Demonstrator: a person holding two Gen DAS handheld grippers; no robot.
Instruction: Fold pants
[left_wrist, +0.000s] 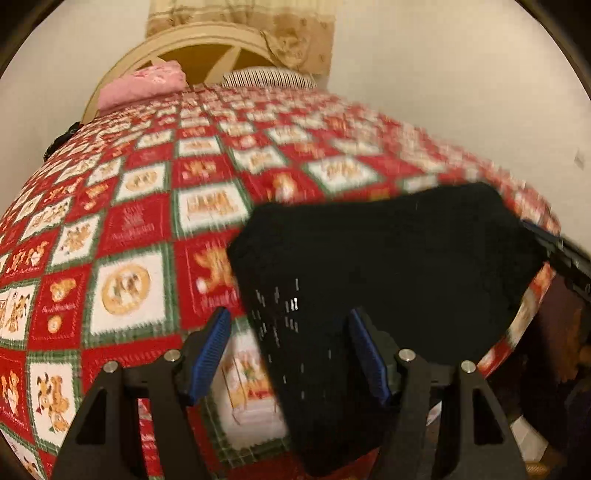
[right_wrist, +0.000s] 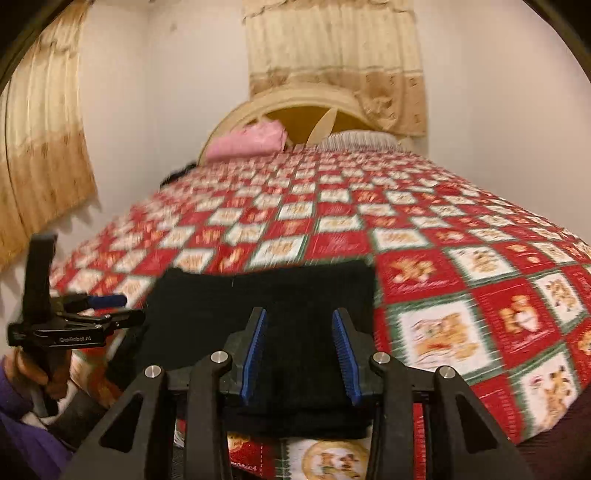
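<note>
Though already doubled into a thick black bundle, the pants (right_wrist: 266, 295) on the bed's (right_wrist: 443, 266) near edge look soft and floppy; take a folded edge, not the middle. Both the left tongs (left_wrist: 290, 354) and right tongs (right_wrist: 299, 354) gape, gripping nothing.

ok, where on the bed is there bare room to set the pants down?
Free: the red-and-white checked quilt from the folded black pants up to the pink pillow, and right of the pants. Crowded: the near edge, where the pants, the left gripper and the right gripper sit.
</note>
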